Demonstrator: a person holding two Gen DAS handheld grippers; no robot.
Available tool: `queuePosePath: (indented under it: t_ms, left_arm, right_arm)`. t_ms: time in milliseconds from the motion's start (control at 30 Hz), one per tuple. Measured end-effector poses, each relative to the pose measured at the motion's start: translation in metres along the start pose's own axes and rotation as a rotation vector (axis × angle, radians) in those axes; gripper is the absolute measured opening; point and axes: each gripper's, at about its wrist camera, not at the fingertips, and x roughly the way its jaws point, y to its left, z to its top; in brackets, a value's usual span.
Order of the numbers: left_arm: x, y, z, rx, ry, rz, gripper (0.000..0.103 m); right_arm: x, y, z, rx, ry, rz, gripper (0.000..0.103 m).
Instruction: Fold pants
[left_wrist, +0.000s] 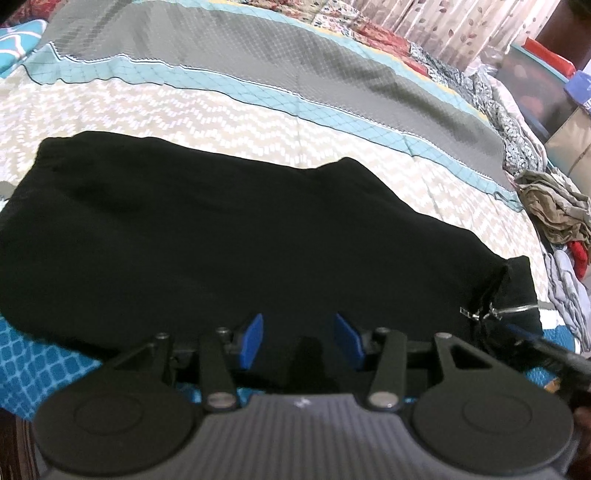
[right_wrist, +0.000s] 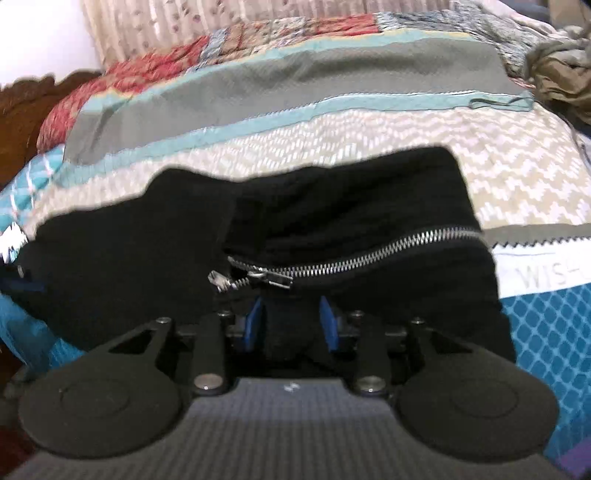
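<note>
Right wrist view: right tool (right_wrist: 291, 325) bites a bunch of black pants (right_wrist: 147, 258) on the bed (right_wrist: 369, 147) just under the zipper (right_wrist: 351, 258), left tool (left_wrist: 299, 341) open over the near edge; thin bite could slip mid-fold.

your black pants (left_wrist: 221, 229) run off the left wrist view at nine o'clock, so you can't see where that end stops. the near hem is hidden under the left tongs (left_wrist: 299, 341), and you can't tell whether the blue pads (left_wrist: 255, 339) touch cloth. in the right wrist view the whole picture is smeared; black fabric sits between the right tongs (right_wrist: 291, 325), but pad contact is unclear. the zipper (right_wrist: 351, 254) pull is blurred. the printed word (right_wrist: 546, 275) at three o'clock is cut off. the clothes heap (left_wrist: 554, 206) is cropped.
</note>
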Motion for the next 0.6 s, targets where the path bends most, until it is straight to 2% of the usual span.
queuePosePath:
  t_ms: [133,200,300,400,533,600]
  left_arm:
    - [-0.022,0.022,-0.002,-0.024,-0.056,-0.026,0.050]
    - [-0.037,0.039,-0.004,-0.052,-0.099,-0.033,0.051]
    - [-0.059,0.065,-0.009,-0.098,-0.161,-0.027,0.058]
    - [-0.075,0.099,-0.015,-0.177,-0.210,0.003,0.061]
    - [-0.080,0.140,-0.019,-0.314,-0.228,0.041,0.064]
    - [-0.080,0.156,-0.022,-0.371,-0.233,0.041,0.065]
  right_arm:
    - [-0.028,0.020,0.011,0.036,-0.113,0.105,0.039]
    - [-0.029,0.034,0.016,0.022,-0.119,0.135,0.039]
    - [-0.022,0.057,0.015,-0.002,-0.075,0.165,0.039]
    - [-0.002,0.073,0.013,0.025,0.005,0.211,0.039]
    - [0.024,0.090,0.012,0.045,0.099,0.257,0.039]
    - [0.016,0.093,0.010,0.035,0.115,0.260,0.039]
